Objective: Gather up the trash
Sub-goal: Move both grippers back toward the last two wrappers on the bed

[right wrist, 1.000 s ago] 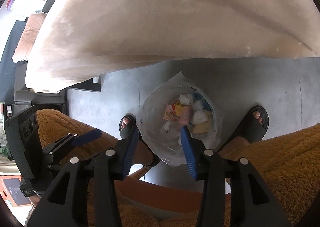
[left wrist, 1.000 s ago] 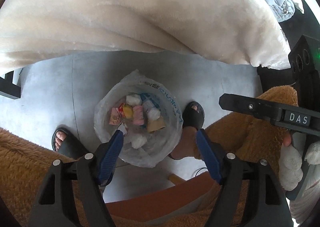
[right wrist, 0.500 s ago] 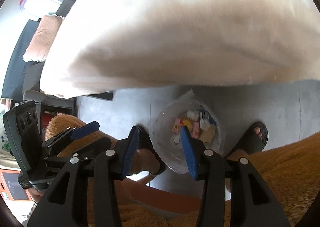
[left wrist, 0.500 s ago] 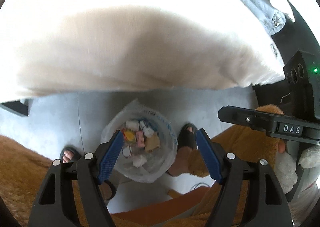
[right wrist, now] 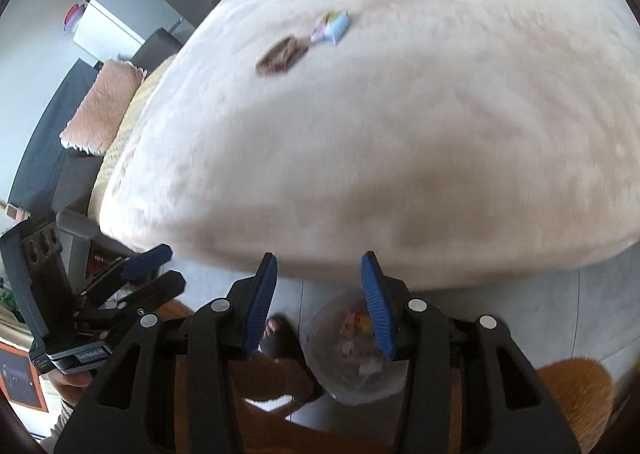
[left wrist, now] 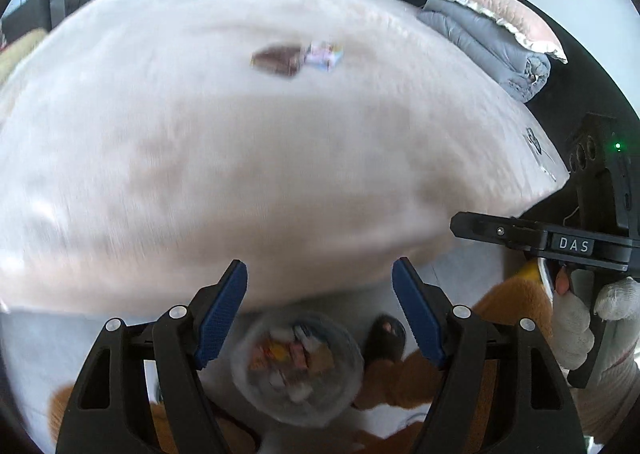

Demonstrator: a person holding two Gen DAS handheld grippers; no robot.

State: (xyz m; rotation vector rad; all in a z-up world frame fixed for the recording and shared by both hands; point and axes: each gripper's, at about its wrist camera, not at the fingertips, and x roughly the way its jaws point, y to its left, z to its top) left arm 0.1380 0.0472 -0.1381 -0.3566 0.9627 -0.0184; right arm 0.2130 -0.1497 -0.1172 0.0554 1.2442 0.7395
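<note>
A brown wrapper [left wrist: 276, 60] and a light blue colourful wrapper [left wrist: 324, 54] lie side by side on a cream fluffy blanket [left wrist: 200, 154], far ahead of both grippers. They also show in the right wrist view, brown [right wrist: 280, 56] and blue [right wrist: 332, 28]. A clear plastic trash bag [left wrist: 298, 366] holding several wrappers and tissues stands on the floor below; it shows in the right wrist view too [right wrist: 356, 354]. My left gripper [left wrist: 320, 310] is open and empty. My right gripper [right wrist: 320, 302] is open and empty.
The blanket [right wrist: 380, 134] covers a bed or sofa. A folded grey quilt [left wrist: 492, 42] and pink cushion [right wrist: 100, 106] lie at its ends. The person's sandalled feet [left wrist: 386, 338] and orange fleece legs flank the bag on the grey floor [right wrist: 540, 314].
Both grippers have tilted up from the trash bag towards the blanket top. The two wrappers have come into view. The bag has dropped low in both views. Both grippers stay open.
</note>
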